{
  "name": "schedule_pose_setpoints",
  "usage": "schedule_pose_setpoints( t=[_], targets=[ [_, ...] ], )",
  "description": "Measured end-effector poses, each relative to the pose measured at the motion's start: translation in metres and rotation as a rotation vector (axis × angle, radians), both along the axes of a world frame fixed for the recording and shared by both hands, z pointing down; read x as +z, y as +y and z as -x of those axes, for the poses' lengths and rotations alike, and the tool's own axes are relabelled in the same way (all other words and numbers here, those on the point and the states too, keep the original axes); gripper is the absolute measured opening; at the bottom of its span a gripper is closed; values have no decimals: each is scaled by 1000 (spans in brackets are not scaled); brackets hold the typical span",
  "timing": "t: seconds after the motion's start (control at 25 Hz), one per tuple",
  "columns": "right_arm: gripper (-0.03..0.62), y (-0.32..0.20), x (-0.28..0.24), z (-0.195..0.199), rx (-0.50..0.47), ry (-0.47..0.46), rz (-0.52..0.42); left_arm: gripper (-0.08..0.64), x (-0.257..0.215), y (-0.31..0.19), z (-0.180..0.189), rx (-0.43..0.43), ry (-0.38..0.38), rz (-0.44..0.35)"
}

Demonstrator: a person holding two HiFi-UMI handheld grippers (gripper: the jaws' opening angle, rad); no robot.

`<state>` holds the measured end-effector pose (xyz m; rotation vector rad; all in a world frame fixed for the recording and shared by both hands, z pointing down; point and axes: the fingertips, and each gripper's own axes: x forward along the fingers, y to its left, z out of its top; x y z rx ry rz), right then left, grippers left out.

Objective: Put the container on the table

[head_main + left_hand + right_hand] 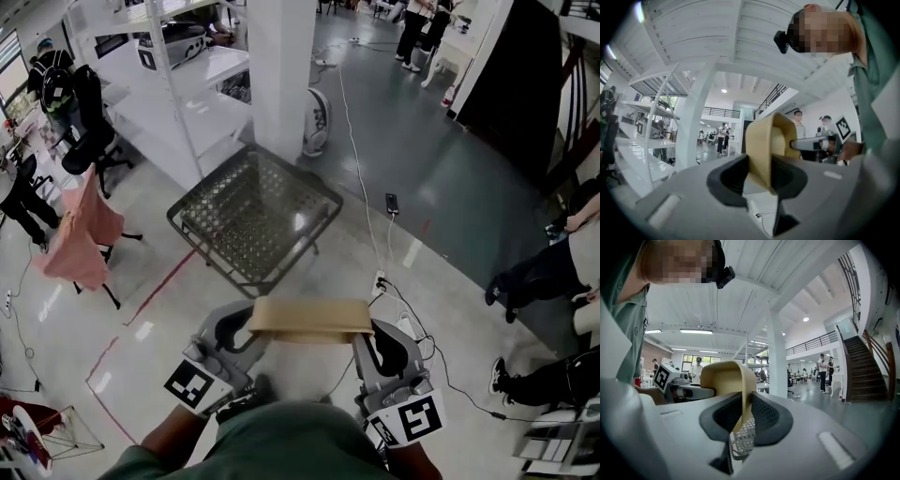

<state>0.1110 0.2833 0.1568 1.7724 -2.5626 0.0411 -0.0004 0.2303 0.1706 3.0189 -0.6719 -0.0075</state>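
- One white pillar stands close behind the mesh surface; the approach looks unobstructed.
- Tan container hangs short of it, carried in the air.
- Left gripper and right gripper: jaws narrowed onto its end walls; uneven pull could drop it.
- Corded phone on the floor could trip a foot.

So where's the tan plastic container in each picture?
Head view: the tan plastic container is low in the middle.
Left gripper view: the container is in the middle, rim pinched by the left gripper.
Right gripper view: the container is just left of middle, rim pinched by the right gripper.
Shared landmark: the white square pillar.
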Motion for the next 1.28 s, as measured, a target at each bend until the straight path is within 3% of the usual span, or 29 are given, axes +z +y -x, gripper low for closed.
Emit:
schedule_pose_setpoints(
  t=[0.88, 1.08, 1.28],
  targets=[
    [57, -64, 17, 86, -44, -38, 65, 110, 18, -56, 91, -43, 4, 45],
    [64, -65, 35, 92, -86, -44, 109, 109, 38, -59, 94, -58, -10, 81],
    [61, -83, 34, 64, -121, -67, 114, 110, 32, -69, 71, -100, -31, 71]
  ],
)
